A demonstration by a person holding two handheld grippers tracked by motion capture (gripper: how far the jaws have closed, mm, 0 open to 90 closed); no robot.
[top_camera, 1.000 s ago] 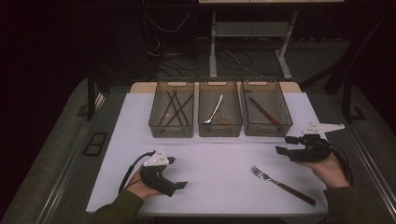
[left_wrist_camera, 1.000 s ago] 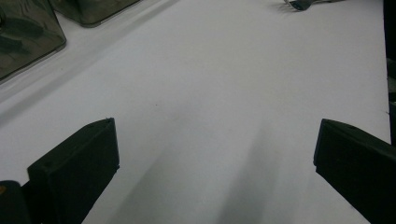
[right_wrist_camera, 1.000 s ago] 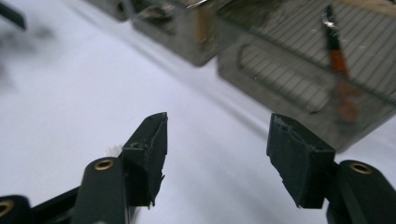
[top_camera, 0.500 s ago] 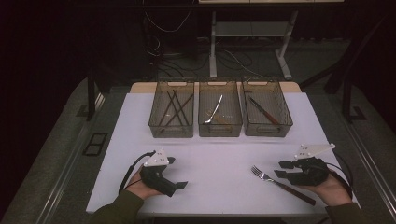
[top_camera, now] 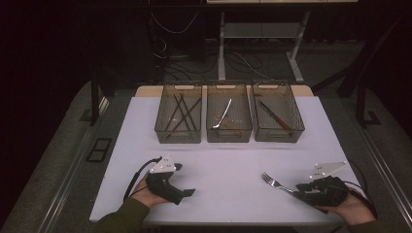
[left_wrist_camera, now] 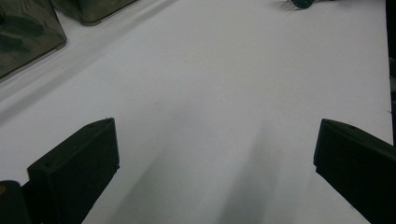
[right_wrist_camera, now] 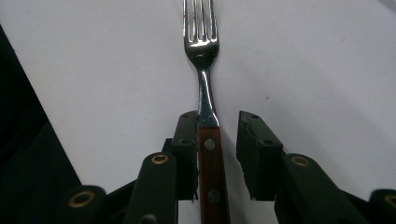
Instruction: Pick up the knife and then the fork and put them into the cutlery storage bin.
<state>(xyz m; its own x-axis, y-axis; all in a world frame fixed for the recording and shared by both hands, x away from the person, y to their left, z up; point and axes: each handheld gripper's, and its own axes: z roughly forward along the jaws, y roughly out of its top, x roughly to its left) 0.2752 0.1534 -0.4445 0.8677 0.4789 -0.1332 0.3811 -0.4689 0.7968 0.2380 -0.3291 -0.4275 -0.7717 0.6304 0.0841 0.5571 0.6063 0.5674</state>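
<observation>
While the right gripper [right_wrist_camera: 215, 140], near the table's [top_camera: 145, 111] front right corner, has just been closing around the fork's [right_wrist_camera: 205, 93] wooden handle, one pad still clear, the left gripper [top_camera: 187, 192] rests spread wide, so lifting and binning remain.

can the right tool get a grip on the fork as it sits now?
Probably yes. The right tool already straddles the fork at its wooden handle, its jaws just closing in; one touches the handle, the other shows a gap. Nothing blocks it on the white table.

The fork [right_wrist_camera: 206, 93] lies between the right gripper [right_wrist_camera: 217, 135] jaws, tines ahead. Three bins [top_camera: 229, 118] sit beyond, seemingly well apart from the left gripper [top_camera: 187, 192].
</observation>
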